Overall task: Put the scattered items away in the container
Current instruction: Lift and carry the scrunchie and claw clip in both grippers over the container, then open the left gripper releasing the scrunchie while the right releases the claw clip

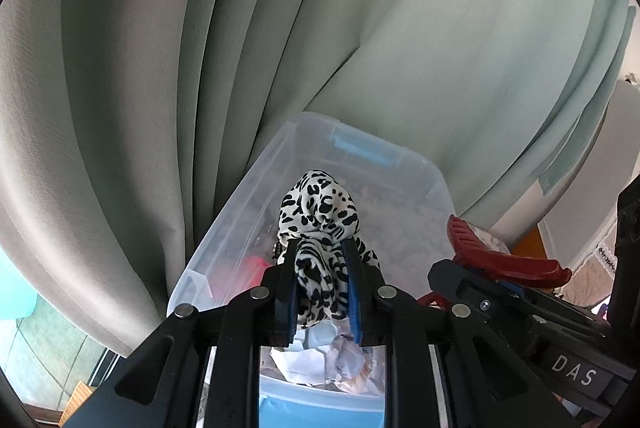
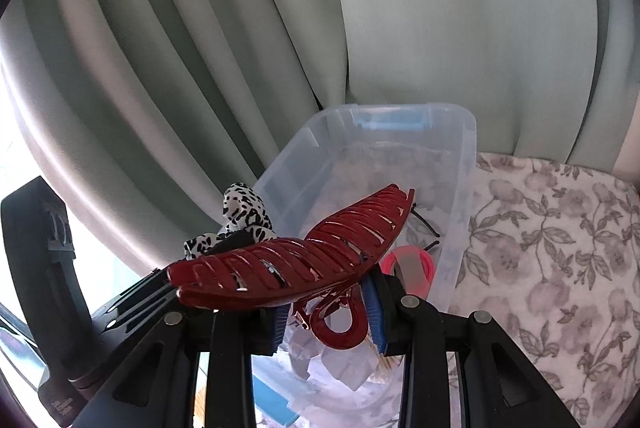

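My left gripper [image 1: 322, 248] is shut on a black-and-white spotted scrunchie [image 1: 320, 206], held over the clear plastic container [image 1: 224, 224]. The right gripper [image 2: 326, 302] is shut on the looped handle of a dark red claw hair clip [image 2: 296, 260], whose toothed jaws spread sideways above the same container [image 2: 460, 156]. In the left wrist view the red clip [image 1: 500, 256] shows at the right, and the scrunchie [image 2: 244, 208] shows at the left in the right wrist view. Inside the container lie a pink-red ring-shaped item [image 2: 412, 268], a dark hairpin [image 2: 426, 222] and crumpled white paper [image 1: 320, 360].
Pale green curtains [image 1: 360, 28] hang right behind the container. The container stands on a floral-patterned cloth [image 2: 552, 248] that spreads to the right. A blue latch [image 2: 394, 122] sits on the container's far rim. A window and tiled floor [image 1: 36, 348] show at lower left.
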Motion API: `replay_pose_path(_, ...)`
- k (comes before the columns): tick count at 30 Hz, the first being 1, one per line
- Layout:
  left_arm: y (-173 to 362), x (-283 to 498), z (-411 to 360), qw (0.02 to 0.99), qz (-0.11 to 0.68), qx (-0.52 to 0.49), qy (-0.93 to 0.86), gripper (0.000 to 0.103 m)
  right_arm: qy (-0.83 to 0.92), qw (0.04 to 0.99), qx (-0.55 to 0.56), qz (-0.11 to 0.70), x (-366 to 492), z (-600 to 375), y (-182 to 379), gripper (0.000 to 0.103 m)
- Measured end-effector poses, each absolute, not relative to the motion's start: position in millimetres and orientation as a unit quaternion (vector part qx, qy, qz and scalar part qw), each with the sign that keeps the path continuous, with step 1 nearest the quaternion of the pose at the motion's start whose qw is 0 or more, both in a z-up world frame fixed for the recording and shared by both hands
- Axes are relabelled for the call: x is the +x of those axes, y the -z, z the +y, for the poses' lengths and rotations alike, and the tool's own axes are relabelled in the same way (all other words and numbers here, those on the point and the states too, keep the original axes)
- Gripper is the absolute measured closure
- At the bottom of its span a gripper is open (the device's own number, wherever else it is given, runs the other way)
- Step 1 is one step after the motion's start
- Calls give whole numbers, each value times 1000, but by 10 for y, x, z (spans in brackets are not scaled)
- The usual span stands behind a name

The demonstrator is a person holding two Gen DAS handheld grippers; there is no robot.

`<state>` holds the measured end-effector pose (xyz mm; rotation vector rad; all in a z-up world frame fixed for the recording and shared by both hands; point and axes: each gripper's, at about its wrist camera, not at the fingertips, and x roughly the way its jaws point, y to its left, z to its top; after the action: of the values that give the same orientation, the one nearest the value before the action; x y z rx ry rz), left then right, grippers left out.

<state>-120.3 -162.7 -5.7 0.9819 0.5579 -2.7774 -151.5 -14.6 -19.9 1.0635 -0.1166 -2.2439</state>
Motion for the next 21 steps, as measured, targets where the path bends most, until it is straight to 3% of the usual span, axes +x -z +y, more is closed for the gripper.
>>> replay_pose_path(10,158,-1376,-1603,73,184,342,919,81,848,318,423,-37,-1554,-231,300,65)
replay_pose_path(21,281,-793,-1682,74,182,338,920,81,852,308,423,-30,-1524,-235,251,65)
